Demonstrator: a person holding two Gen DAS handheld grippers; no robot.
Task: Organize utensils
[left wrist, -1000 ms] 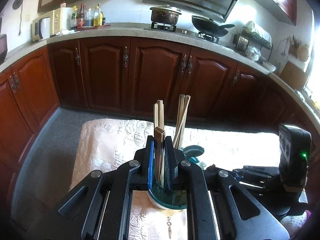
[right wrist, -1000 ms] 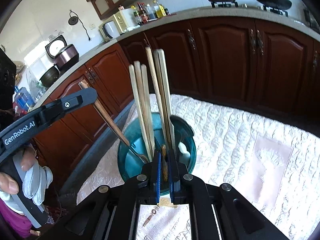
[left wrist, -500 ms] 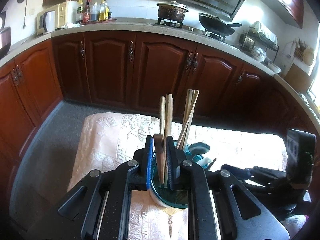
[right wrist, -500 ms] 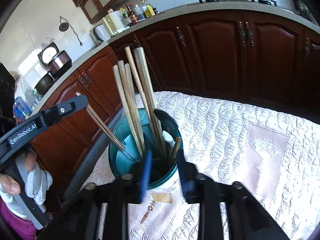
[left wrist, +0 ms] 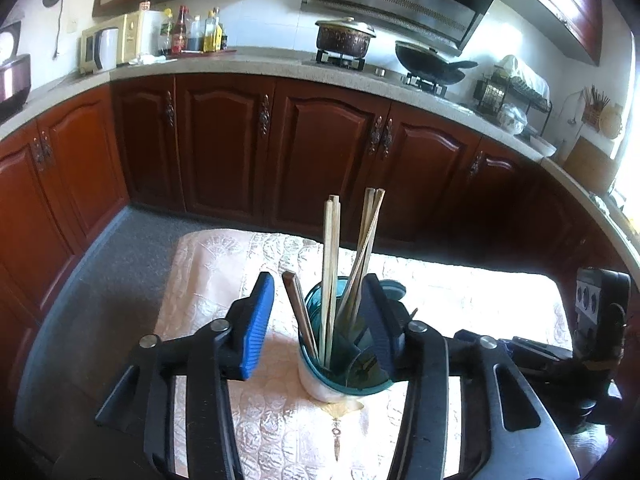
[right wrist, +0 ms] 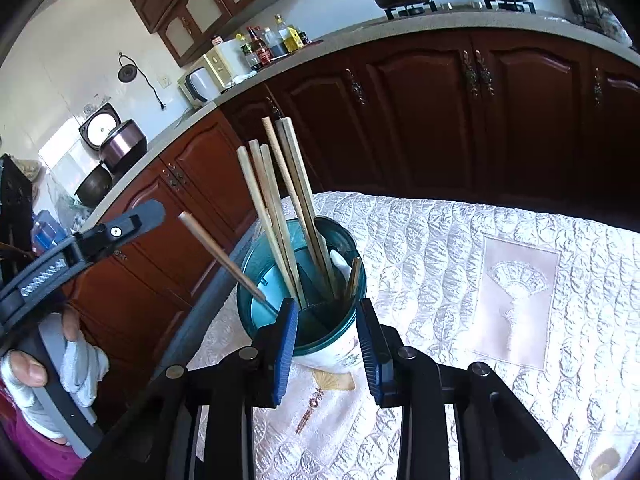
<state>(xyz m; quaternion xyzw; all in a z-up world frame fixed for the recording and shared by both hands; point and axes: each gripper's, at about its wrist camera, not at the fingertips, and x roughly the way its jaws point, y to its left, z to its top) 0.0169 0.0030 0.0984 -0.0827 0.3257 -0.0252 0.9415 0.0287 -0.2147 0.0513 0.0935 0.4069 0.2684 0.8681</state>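
While the left wrist view is checked first, the left gripper (left wrist: 320, 314) is seen with its jaws just opened wide, nothing clamped, a dark pair of chopsticks (left wrist: 301, 316) leaning loose between them into the teal holder (left wrist: 340, 380) on the quilted bench (left wrist: 208, 280). To do this release well, the jaws should probably be backed straight out so the sticks aren't tipped over. The right gripper's body is caught only at the frame edge here. From the right wrist view, the right gripper (right wrist: 327, 338) is shown with jaws apart too, straddling the holder's rim without pinching it. The pale chopsticks (right wrist: 276, 208), the holder's inner dividers and a gloved hand (right wrist: 48, 368) on the left tool are only shown here.
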